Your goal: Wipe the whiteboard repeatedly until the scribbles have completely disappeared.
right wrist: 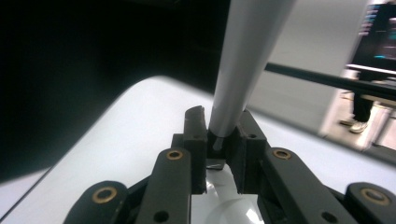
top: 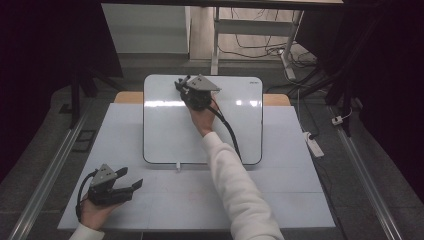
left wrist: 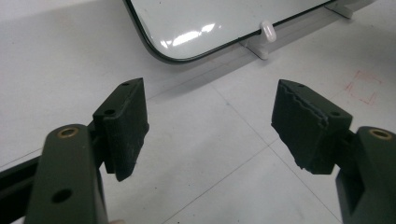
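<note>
- Whiteboard (top: 165,130) lies flat on the white table (top: 300,200), toward the far side, its dark-edged rim with rounded corners; light glares off its upper part.
- My right gripper (top: 184,84) reaches out over the board's far left corner, my white sleeve (top: 235,185) stretching across the table and its cable (top: 230,131) trailing back over the board.
- In the right gripper view, my right gripper (right wrist: 223,127) has its jaws pressed close on a pale, slim stick (right wrist: 243,60), likely a marker, that rises up and away from them; I cannot read what it is for sure.
- My left gripper (top: 135,179) rests low at the near left of the table, well apart from the board.
- In the left gripper view, my left gripper (left wrist: 210,126) stands spread wide with bare table between the pads (left wrist: 126,126), and the board's near corner (left wrist: 159,51) and a small white clip (left wrist: 267,31) on its edge lie ahead.
</note>
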